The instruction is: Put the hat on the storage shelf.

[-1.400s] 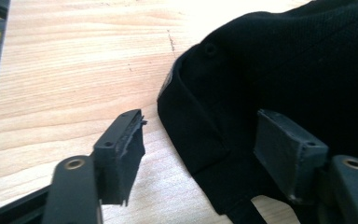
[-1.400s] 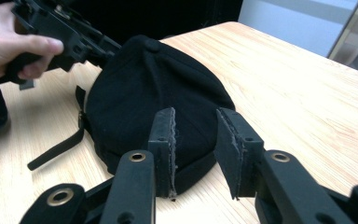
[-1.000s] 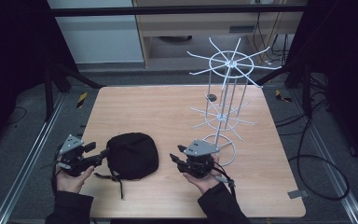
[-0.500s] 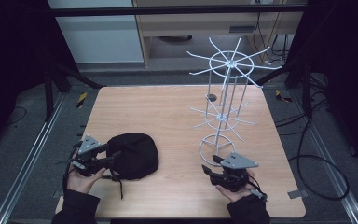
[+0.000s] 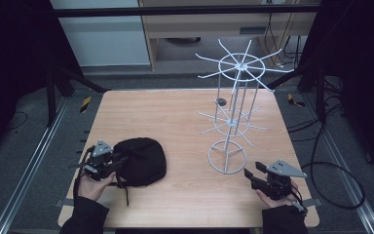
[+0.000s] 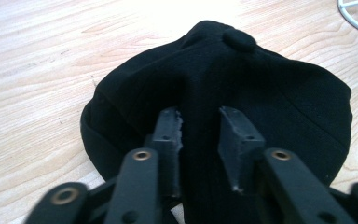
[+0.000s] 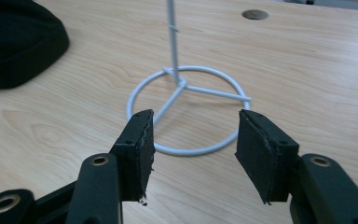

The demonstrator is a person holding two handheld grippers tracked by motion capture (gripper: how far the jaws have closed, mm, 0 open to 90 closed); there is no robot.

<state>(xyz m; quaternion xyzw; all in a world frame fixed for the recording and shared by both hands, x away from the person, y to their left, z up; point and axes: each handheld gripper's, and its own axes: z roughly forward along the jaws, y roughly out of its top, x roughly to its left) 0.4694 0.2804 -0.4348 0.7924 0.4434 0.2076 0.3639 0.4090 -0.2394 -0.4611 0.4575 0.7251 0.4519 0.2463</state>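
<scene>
A black cap (image 5: 143,161) lies flat on the wooden table (image 5: 170,114), near its front left. My left gripper (image 5: 118,162) is at the cap's left edge. In the left gripper view the gripper (image 6: 200,123) has its jaws pressed on a raised fold of the cap (image 6: 270,84). A white wire rack (image 5: 233,117) with spoke arms stands right of centre. My right gripper (image 5: 248,175) rests open by the front right edge. It points at the rack's ring base (image 7: 182,83), with its jaws (image 7: 193,126) apart and nothing between them.
A round grommet hole (image 5: 220,102) sits in the table behind the rack, also seen in the right gripper view (image 7: 255,14). Metal rails run along both sides of the table. Cables lie on the floor at the right (image 5: 331,165).
My right gripper has moved from the table's middle front to the right front corner. My left gripper has shifted right onto the cap's edge.
</scene>
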